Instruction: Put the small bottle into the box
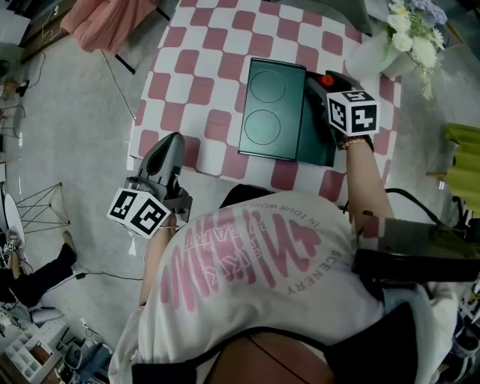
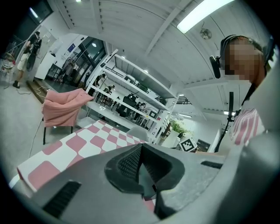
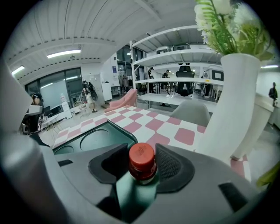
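The small green bottle with a red cap (image 3: 141,159) stands upright between the jaws of my right gripper (image 3: 141,168). A gap shows beside the cap on the left, so the pads are not pressing it. In the head view the red cap (image 1: 327,78) peeks out just ahead of the right gripper (image 1: 324,91), at the right side of the dark green box (image 1: 274,109). The box lies open on the checkered table (image 1: 202,82), with two round recesses (image 3: 94,140) in its near panel. My left gripper (image 1: 171,144) hovers at the table's left edge, shut and holding nothing (image 2: 146,175).
A white vase with flowers (image 1: 379,52) stands just right of the box, close to the right gripper (image 3: 232,109). A chair draped in pink cloth (image 1: 112,22) is beyond the table's far left corner. Cables and stands lie on the floor at left.
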Demonstrator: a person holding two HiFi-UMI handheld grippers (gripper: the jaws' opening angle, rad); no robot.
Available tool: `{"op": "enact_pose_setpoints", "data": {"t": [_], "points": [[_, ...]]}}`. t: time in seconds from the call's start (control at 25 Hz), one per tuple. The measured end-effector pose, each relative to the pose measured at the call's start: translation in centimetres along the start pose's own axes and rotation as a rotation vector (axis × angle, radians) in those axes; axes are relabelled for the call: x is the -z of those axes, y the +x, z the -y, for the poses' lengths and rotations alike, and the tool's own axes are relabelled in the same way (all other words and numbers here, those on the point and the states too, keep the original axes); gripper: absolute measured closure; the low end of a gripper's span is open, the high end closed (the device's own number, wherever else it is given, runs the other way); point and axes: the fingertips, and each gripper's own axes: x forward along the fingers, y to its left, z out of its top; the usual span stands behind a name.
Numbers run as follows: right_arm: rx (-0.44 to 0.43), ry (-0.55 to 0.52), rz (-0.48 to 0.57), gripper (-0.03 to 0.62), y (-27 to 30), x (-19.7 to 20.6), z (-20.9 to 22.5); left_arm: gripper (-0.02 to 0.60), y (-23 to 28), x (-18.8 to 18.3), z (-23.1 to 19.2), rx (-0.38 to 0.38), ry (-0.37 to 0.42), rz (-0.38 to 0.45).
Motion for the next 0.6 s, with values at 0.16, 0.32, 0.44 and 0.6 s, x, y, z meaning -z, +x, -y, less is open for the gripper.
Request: {"op": "enact_pose_setpoints", "data": {"t": [0.16,0.32,0.44,0.6], "points": [[0.020,0.006,0.034,0.401,-0.2,-0.6,0.7,0.574,0.2,0.1,0.1,0.004,0.006,-0.001],[0.044,0.019,0.064,0.401,-0.5,-0.8,1.5,0.574,-0.1,0.5,0.0,-0.002,0.002,-0.004],[0.055,0.034,0.068,0.404,-1.5,-0.8,1.3,0.574,-1.2,0.3,0.3,-0.004,0.001,0.006],[0.055,0.060,0.094,0.418,-3.1,-1.1,0.8,0.574,-2.3,-0.1,0.8,0.005,0.006,0.022]]}}
